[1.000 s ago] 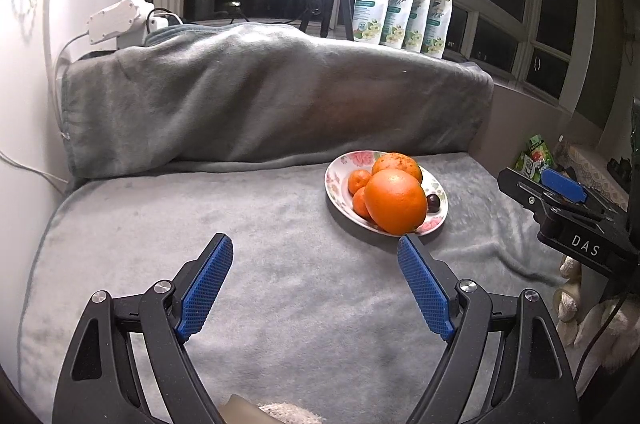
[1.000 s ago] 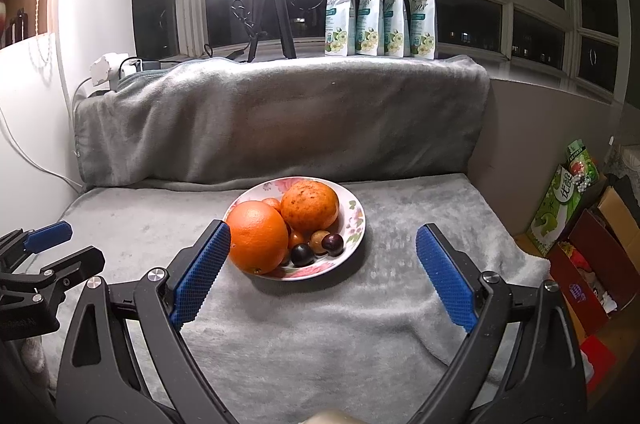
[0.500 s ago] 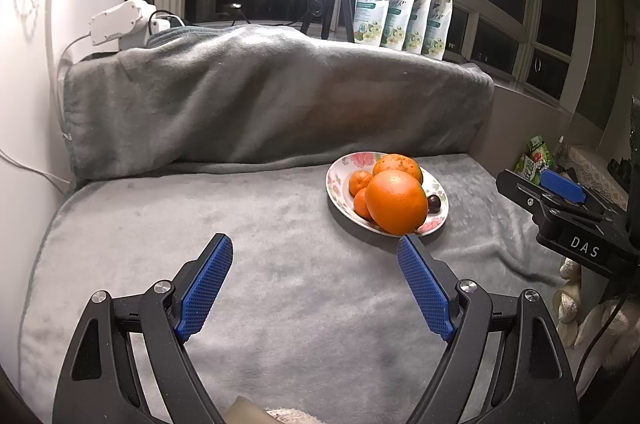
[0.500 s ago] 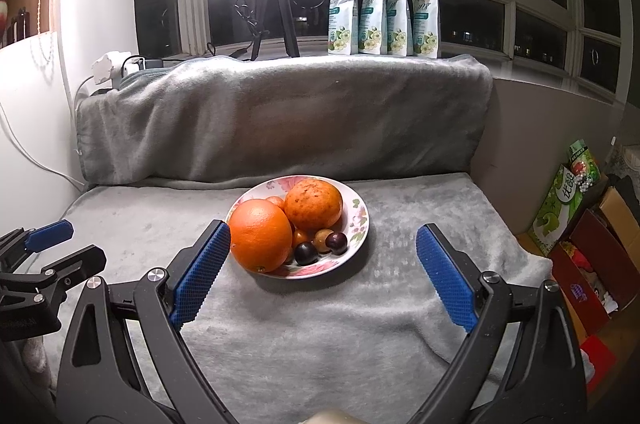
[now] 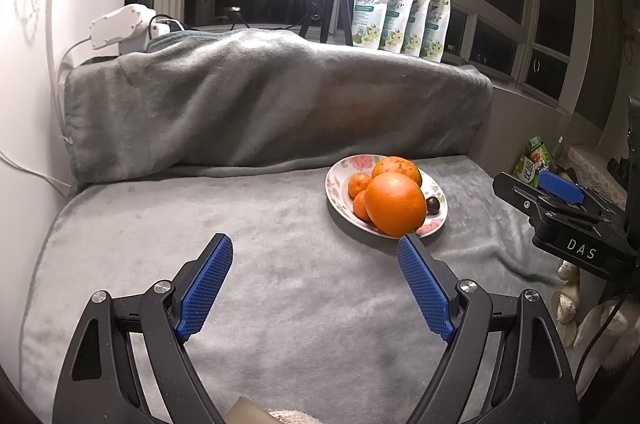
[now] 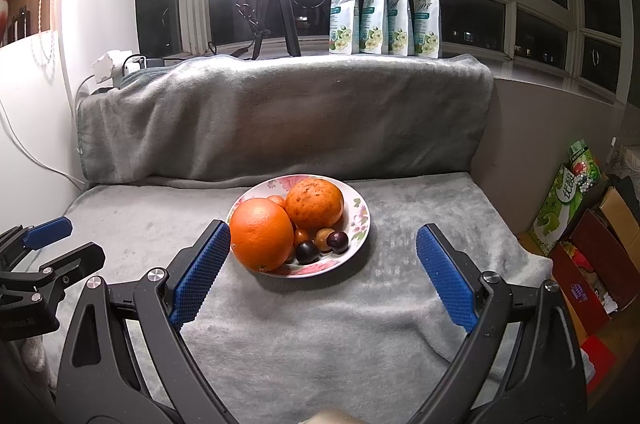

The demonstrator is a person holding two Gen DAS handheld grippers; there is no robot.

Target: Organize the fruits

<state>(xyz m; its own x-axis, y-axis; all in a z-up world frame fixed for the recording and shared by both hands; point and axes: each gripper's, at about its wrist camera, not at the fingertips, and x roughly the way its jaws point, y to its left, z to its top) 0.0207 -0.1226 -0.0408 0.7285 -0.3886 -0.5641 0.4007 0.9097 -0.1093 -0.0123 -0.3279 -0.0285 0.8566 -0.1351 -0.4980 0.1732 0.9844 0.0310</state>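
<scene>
A grey blanket [image 6: 304,324] covers the bench under me. Toward its back edge, right of centre, sits the floral plate [image 6: 360,220] heaped with fruit: a big orange [image 6: 262,239] at the front rim, a rougher orange [image 6: 315,204] behind, dark plums [image 6: 307,251] beside. My left gripper [image 5: 316,266] and right gripper [image 6: 323,258] both gape wide, holding nothing.

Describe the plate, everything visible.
The plate is round and shallow, white with pink floral print, glossy like ceramic. It sits flat on the grey blanket, in front of the draped backrest. It is heaped: a large smooth orange overhanging its near-left rim, a duller speckled orange behind, small orange fruits between them, two dark plum-like fruits and a brownish one at the front. Neither gripper touches it.
</scene>
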